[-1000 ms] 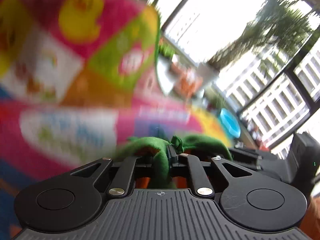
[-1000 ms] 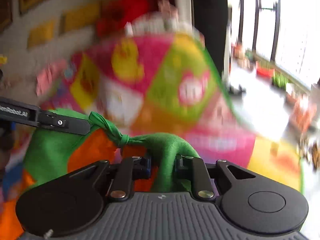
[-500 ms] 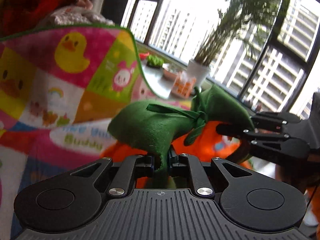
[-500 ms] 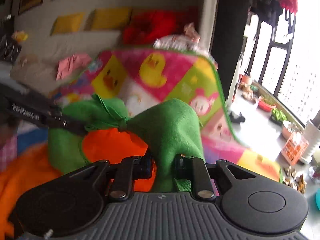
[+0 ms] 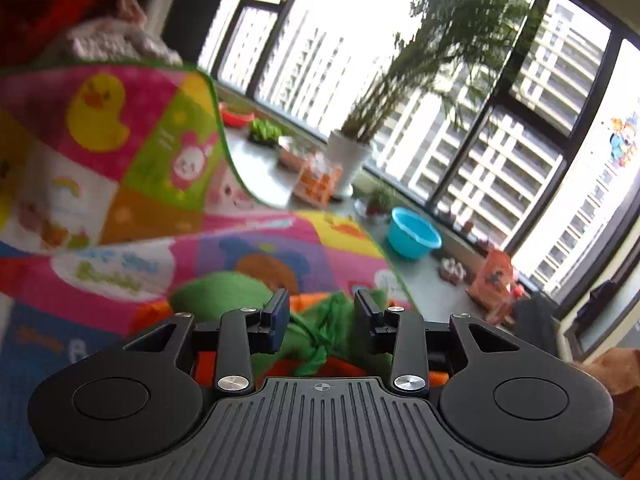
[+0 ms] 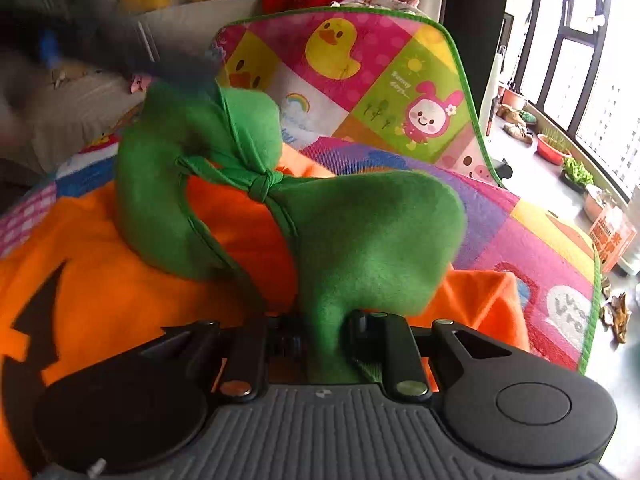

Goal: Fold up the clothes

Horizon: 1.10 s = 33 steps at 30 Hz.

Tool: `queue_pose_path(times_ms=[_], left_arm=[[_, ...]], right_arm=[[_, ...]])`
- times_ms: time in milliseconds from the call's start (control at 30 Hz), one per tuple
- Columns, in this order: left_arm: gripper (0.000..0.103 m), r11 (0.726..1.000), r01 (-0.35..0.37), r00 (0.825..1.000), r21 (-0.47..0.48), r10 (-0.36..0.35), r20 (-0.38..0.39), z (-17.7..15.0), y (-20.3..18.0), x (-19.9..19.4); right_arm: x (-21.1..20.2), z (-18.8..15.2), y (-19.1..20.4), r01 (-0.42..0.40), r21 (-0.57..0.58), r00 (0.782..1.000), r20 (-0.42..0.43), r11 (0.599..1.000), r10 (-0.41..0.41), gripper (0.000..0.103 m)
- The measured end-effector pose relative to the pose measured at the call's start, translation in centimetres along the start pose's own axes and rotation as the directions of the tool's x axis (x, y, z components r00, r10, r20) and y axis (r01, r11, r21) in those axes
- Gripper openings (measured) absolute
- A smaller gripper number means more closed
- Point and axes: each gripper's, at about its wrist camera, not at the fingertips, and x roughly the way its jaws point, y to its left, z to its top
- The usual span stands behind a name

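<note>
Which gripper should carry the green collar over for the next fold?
Right. The right gripper is shut on the green collar, while the left gripper is open, its fingers holding nothing.

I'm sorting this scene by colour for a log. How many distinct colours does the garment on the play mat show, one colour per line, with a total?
Colours seen on the garment in the right wrist view:
Orange body: 1
Green collar with knotted tie: 1
Black jagged shapes: 1
Total: 3 colours
The right hand-held gripper is clamped on the green collar.
</note>
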Motion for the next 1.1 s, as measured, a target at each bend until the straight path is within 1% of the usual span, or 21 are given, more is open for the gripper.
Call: queue_pose_path(times_ms=[67,100,167,200,267,300,367,433,500,533,567,633,700,767,833,900,967,1100], left_arm=[[0.035,0.999,-0.052,0.995,0.002,0.052,-0.085,-1.5,0.8,2.7],[0.034,0.997,-0.07,0.99,-0.015,0.067,-0.126,-2.4,1.6,3.7],[0.034,0.994,-0.099,0.975,-0.054,0.086,-0.205,-4.0,3.2,5.6],[0.034,0.993,-0.101,0.973,-0.054,0.087,-0.213,-4.4,3.4,5.9],[0.035,0.994,-0.102,0.973,-0.044,0.091,-0.213,-4.7,3.6,6.1],[0.035,0.994,-0.103,0.972,-0.044,0.091,-0.216,-4.5,3.5,6.2],[0.037,0.994,-0.104,0.972,-0.045,0.092,-0.217,-4.0,3.4,5.9],[0.038,0.993,-0.104,0.975,-0.047,0.093,-0.201,-3.4,3.3,4.6],[0.043,0.994,-0.098,0.982,-0.057,0.087,-0.169,-2.9,3.2,2.6],[0.05,0.993,-0.099,0.986,-0.063,0.089,-0.142,-2.4,3.5,1.5],[0.054,0.992,-0.105,0.988,-0.073,0.096,-0.117,-1.9,4.0,0.5],[0.055,0.986,-0.123,0.99,-0.109,0.115,-0.076,-0.8,5.4,-1.0],[0.054,0.972,-0.143,0.989,-0.185,0.133,-0.069,0.3,7.6,-0.7],[0.051,0.952,-0.139,0.99,-0.271,0.122,-0.076,1.0,9.4,0.0],[0.051,0.932,-0.09,0.994,-0.352,0.063,-0.088,1.1,10.8,1.1],[0.051,0.903,-0.041,0.995,-0.427,-0.004,-0.104,0.7,11.7,2.6],[0.051,0.877,-0.017,0.992,-0.48,-0.047,-0.12,0.2,12.3,4.4],[0.051,0.841,-0.012,0.99,-0.541,-0.065,-0.124,-0.2,13.3,6.7]], right_arm=[[-2.2,0.2,-0.5,-0.01,0.015,1.0,0.025,1.0,0.01,0.031],[-3.4,0.4,-0.8,-0.015,0.024,0.999,0.046,1.0,0.014,0.033],[-5.5,1.3,-1.2,-0.02,0.041,0.993,0.114,0.999,0.015,0.033],[-6.0,2.0,-1.3,-0.021,0.051,0.989,0.147,0.998,0.013,0.033],[-6.4,3.5,-1.4,-0.033,0.072,0.979,0.203,0.997,0.018,0.033],[-5.4,4.0,-1.3,-0.052,0.082,0.979,0.201,0.995,0.035,0.033],[-2.7,4.5,-1.0,-0.088,0.098,0.984,0.163,0.991,0.072,0.033],[-1.5,4.2,-1.3,-0.093,0.117,0.988,0.13,0.989,0.077,0.033],[-0.9,3.5,-1.8,-0.085,0.137,0.992,0.099,0.987,0.072,0.033],[-0.6,3.2,-2.0,-0.081,0.147,0.994,0.083,0.986,0.07,0.033],[-0.3,2.9,-2.2,-0.077,0.157,0.995,0.068,0.985,0.067,0.032],[0.3,2.3,-2.7,-0.068,0.176,0.997,0.036,0.982,0.063,0.032],[0.9,1.7,-3.2,-0.059,0.195,0.998,0.004,0.979,0.059,0.032],[1.7,1.7,-4.4,-0.063,0.253,0.998,-0.007,0.965,0.067,0.032],[2.5,2.0,-6.0,-0.071,0.324,0.997,-0.011,0.943,0.079,0.032],[3.4,2.4,-7.5,-0.079,0.394,0.996,-0.013,0.916,0.092,0.032],[4.3,2.7,-9.1,-0.086,0.461,0.994,-0.015,0.883,0.105,0.032],[6.0,3.3,-12.2,-0.096,0.588,0.991,-0.015,0.803,0.13,0.032]])
